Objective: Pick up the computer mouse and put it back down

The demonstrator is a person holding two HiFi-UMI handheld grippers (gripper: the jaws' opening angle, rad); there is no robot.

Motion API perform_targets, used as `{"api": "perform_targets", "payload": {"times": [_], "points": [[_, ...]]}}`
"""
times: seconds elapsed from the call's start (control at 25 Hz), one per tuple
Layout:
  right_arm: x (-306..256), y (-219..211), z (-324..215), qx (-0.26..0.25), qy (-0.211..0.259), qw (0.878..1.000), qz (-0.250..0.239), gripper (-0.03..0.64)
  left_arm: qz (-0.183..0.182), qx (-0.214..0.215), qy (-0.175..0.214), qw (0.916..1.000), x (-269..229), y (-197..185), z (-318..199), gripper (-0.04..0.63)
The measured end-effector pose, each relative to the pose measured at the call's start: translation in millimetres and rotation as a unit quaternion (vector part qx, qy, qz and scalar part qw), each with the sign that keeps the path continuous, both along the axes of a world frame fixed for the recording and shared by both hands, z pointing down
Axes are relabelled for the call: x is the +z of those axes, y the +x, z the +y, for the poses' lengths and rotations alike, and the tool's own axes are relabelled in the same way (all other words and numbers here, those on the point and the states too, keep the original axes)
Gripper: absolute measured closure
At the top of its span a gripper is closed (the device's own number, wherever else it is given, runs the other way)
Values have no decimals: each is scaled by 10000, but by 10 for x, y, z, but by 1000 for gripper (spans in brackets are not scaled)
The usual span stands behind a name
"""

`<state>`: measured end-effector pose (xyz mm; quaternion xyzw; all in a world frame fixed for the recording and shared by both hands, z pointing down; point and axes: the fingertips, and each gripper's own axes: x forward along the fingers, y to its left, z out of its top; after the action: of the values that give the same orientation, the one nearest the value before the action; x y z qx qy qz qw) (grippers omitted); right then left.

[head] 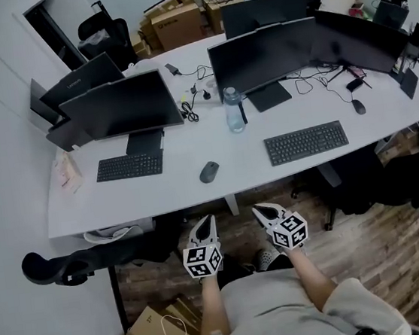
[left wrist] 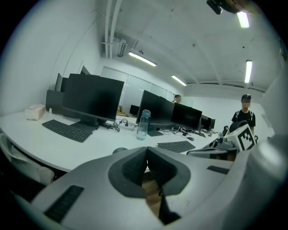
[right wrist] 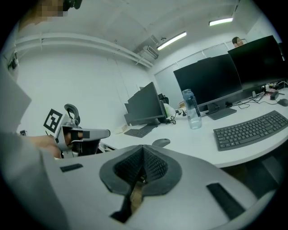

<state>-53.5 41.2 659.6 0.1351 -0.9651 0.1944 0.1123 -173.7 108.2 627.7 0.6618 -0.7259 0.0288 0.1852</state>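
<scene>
Two sets of jaws closed on nothing, computer mouse untouched on the white surface.
The left hand-held gripper and right hand-held gripper hover over the wood floor, short of the surface's edge; the mouse lies between two keyboards.

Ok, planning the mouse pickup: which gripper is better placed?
Probably left: the left gripper is nearer the mouse, almost directly before it; the right gripper sits farther aside. Both are shut.
</scene>
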Motion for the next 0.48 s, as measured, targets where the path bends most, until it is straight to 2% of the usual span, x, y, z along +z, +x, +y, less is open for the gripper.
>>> {"api": "perform_targets", "payload": {"times": [0.36,0.48], "points": [[-26,-106,-86,22,-34,10000,91,611,-159,168,-98,9997,-57,-94,-171,572],[-60,-166,-79,-55,87,9998,157,611,-231,164,-117,9995,-91,-145,-242,572]]}}
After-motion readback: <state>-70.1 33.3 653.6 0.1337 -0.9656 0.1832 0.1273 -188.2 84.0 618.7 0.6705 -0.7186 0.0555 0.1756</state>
